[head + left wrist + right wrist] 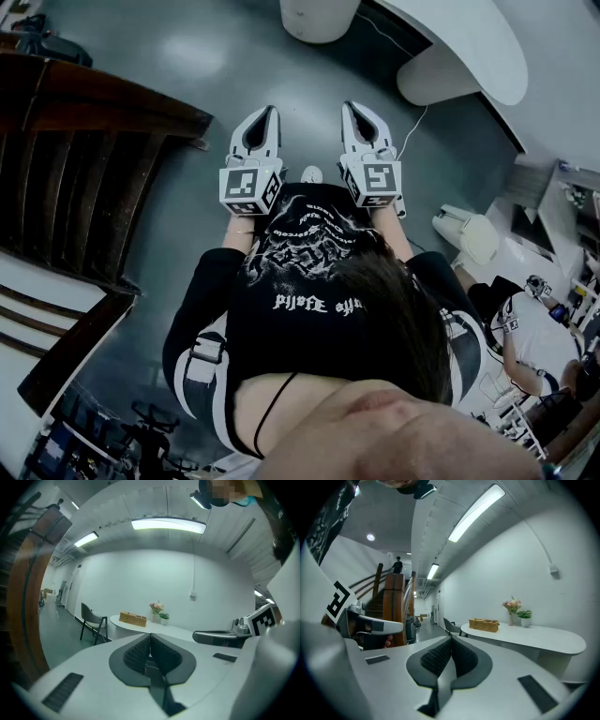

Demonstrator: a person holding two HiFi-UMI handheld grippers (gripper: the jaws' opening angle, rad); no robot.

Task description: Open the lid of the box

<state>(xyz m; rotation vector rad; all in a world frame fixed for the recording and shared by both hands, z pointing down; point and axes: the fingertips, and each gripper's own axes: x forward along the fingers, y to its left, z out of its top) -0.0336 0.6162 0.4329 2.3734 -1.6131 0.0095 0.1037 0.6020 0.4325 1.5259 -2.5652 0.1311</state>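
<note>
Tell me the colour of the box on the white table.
The box is tan, a yellowish brown with a woven look. It shows best in the right gripper view.

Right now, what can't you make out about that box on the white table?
- The box: too far off and too small in both gripper views to show its lid, or any hinge or latch.
- Its far side: turned away from both gripper views.
- Head view: the box is out of frame, and the table is cut off by the top edge.
</note>
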